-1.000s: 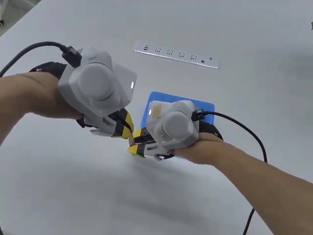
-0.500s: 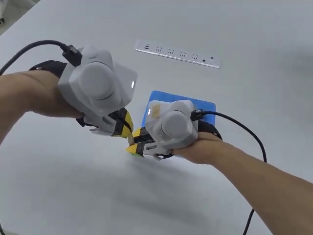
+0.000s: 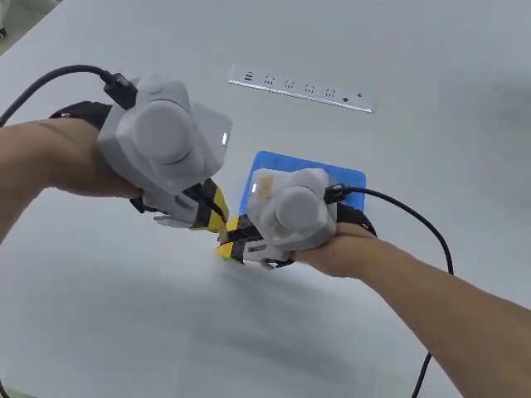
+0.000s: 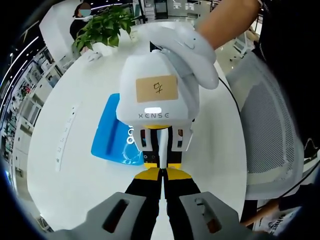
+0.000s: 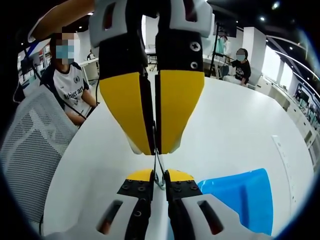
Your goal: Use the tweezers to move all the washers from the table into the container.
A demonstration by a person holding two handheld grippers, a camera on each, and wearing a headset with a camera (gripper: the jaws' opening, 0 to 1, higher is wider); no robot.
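My left gripper (image 3: 217, 217) and right gripper (image 3: 231, 245) meet tip to tip just above the white table. A thin silver pair of tweezers (image 4: 161, 145) runs between them. In the left gripper view my own yellow-tipped jaws (image 4: 162, 175) are shut on its near end, and the right gripper's black jaws hold the far end. In the right gripper view the tweezers (image 5: 158, 170) pass from my own shut jaws (image 5: 153, 176) up into the left gripper's big yellow pads (image 5: 125, 110). The blue container (image 3: 332, 178) lies just behind the right gripper. Its contents are too small to make out.
A white power strip (image 3: 300, 91) lies on the table beyond the container. A mesh chair (image 5: 25, 140) and seated people are past the table's edge. A potted plant (image 4: 105, 30) stands at the far end. Black cables trail from both grippers.
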